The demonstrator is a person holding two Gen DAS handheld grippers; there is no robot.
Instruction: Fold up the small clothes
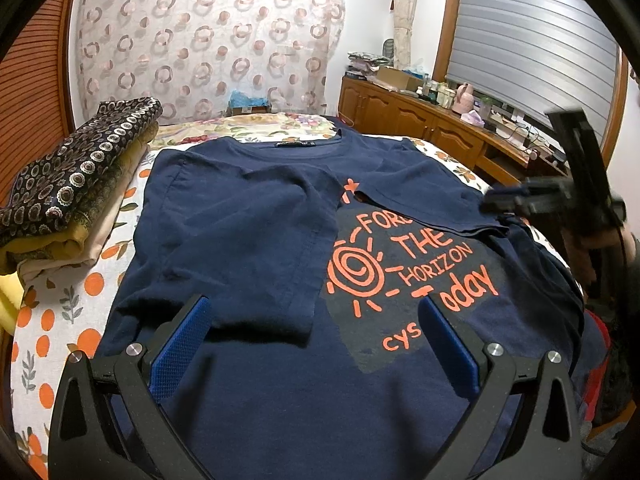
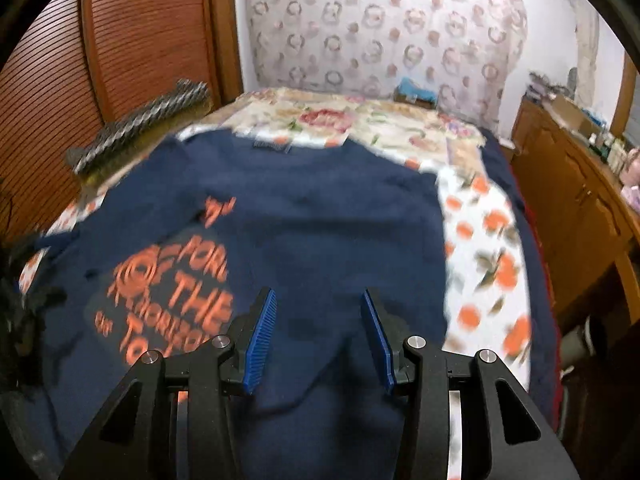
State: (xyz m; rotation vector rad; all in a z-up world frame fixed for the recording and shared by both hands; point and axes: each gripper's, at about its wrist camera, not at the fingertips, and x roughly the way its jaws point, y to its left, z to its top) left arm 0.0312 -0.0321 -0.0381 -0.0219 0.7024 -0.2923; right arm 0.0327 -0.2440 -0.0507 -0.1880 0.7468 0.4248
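Left gripper (image 1: 316,312): the black two-finger tool with blue ribbed pads is seen spread wide above the lower half of the garment, with nothing between the fingers.

Right gripper (image 2: 319,300): the matching black tool with blue pads is parted and nothing is gripped; the view is blurred. In the left wrist view it is seen at the garment's right edge (image 1: 560,200), too smeared for its jaws to be read there.

Navy cotton T-shirt with orange sun print (image 1: 248,240): it is laid flat on the bed, collar away from both grippers. Its left side and sleeve are folded inward over the front, the folded edge lying just beside the print. A second flap is laid across the upper right, part of the lettering being covered. The cloth lies directly beneath and ahead of both grippers; in the right wrist view (image 2: 320,220) the fingers are held over its plain right part.

White bedsheet printed with oranges and leaves (image 1: 80,300): it is seen under the shirt on both sides.

Stack of folded dark patterned and mustard fabrics (image 1: 76,184): it is placed on the bed, left of the shirt and apart from it.

Wooden cabinet cluttered with bottles and boxes (image 1: 420,120): it stands along the right wall.

Circle-patterned sheer curtain (image 1: 208,36): it hangs behind the bed.
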